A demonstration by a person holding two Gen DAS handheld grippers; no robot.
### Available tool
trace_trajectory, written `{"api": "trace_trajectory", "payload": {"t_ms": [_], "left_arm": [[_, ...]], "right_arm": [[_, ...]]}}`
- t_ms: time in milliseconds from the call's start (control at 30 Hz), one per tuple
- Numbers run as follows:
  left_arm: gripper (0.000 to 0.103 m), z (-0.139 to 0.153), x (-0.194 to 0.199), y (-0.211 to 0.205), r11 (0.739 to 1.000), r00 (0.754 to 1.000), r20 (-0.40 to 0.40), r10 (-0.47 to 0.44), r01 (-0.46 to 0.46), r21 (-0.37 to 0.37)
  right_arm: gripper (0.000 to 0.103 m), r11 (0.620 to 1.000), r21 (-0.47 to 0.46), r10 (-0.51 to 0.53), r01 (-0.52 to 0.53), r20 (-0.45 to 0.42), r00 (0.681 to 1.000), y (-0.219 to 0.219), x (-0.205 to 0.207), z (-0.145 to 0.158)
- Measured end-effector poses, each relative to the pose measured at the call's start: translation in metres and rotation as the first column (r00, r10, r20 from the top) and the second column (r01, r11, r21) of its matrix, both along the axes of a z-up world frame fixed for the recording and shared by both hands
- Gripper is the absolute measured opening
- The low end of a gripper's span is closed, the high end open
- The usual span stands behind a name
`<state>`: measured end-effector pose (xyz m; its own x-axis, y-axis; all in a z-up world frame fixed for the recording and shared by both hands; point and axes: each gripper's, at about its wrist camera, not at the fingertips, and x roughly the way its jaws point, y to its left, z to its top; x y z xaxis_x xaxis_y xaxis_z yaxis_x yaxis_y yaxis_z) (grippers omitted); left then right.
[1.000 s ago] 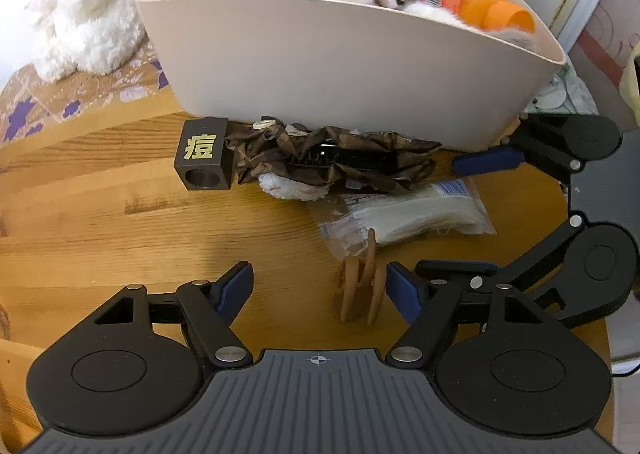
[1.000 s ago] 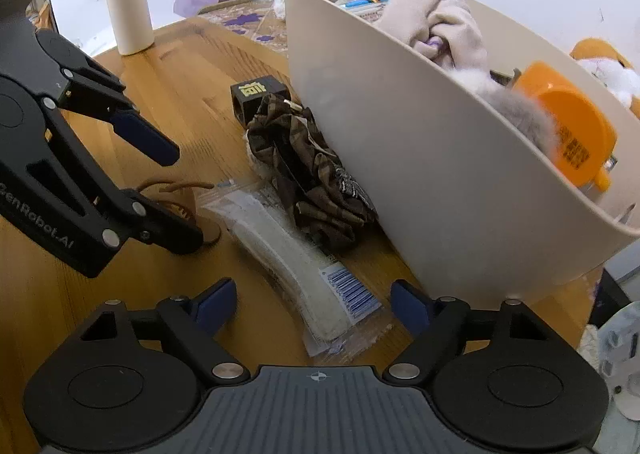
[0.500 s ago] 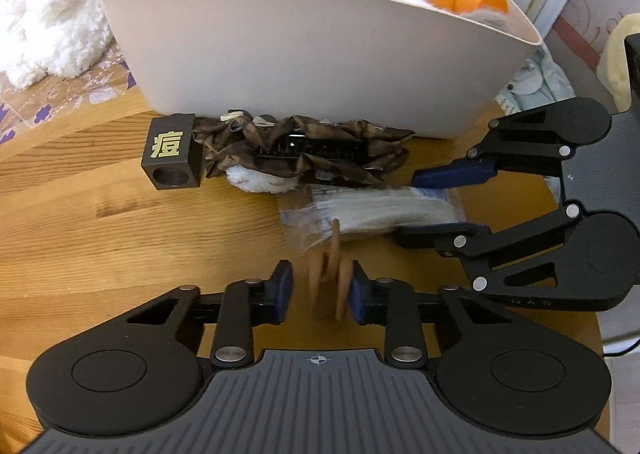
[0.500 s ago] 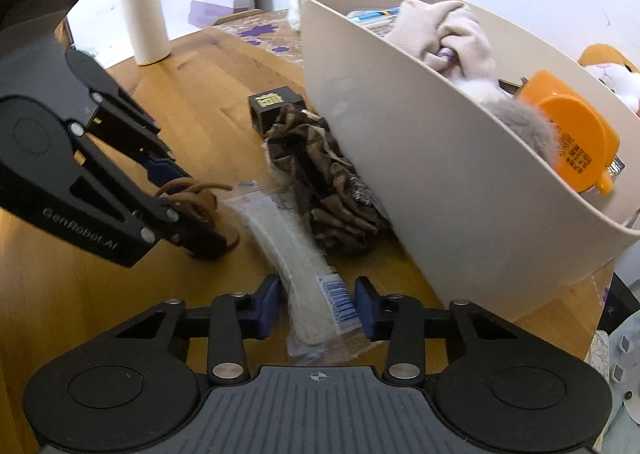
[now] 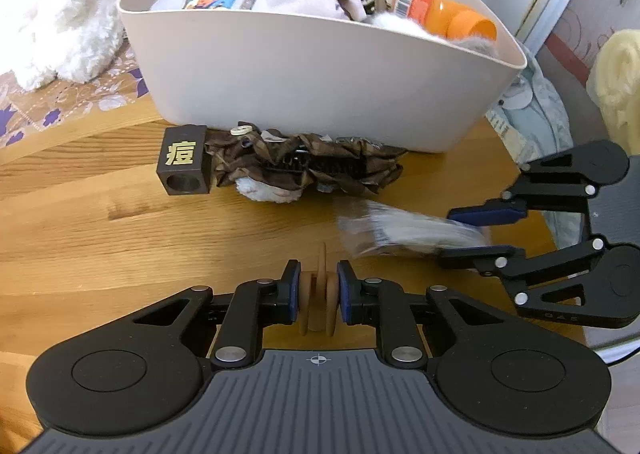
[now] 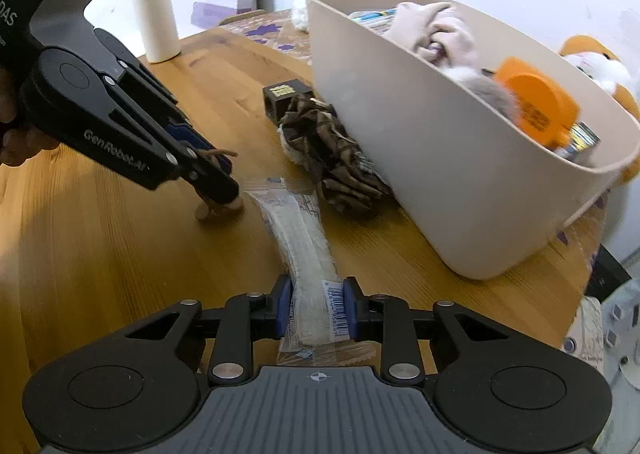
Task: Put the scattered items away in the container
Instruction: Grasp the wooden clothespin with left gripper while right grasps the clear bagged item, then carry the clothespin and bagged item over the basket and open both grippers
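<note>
Right wrist | packet [image 6: 308, 254] lengthwise along right tongs [image 6: 316, 304], barcode end pinched

1. Your wooden table [image 5: 100, 238] carries the beige container [image 5: 320, 86] — the brown scrunchie [image 5: 304, 166] lies just beside its wall.
2. The black block [image 5: 184, 166] touches that scrunchie; the white bottle [image 6: 154, 14] stands well apart.

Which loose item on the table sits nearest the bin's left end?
The small dark block with the gold character; the brown scrunchie and the plastic packet lie further right.
</note>
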<state>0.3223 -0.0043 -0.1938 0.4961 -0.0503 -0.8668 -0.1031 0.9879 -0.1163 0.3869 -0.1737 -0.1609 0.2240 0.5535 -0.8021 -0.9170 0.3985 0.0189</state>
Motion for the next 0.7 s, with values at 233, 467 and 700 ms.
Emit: {"api": "trace_trajectory", "payload": {"t_ms": [233, 467, 700], "left_arm": [[0.019, 0.008, -0.004, 0.009, 0.999, 0.999, 0.016, 0.033, -0.033, -0.031], [0.019, 0.029, -0.014, 0.024, 0.993, 0.995, 0.06, 0.085, -0.08, -0.084], [0.019, 0.058, -0.019, 0.044, 0.985, 0.983, 0.123, 0.139, -0.125, -0.116]], "right_arm": [[0.026, 0.999, 0.034, -0.016, 0.016, 0.001, 1.0, -0.012, -0.003, 0.014], [0.026, 0.995, 0.093, -0.027, 0.026, 0.017, 0.999, -0.021, -0.007, 0.039], [0.026, 0.982, 0.188, -0.045, 0.035, 0.051, 0.998, -0.027, -0.004, 0.076]]}}
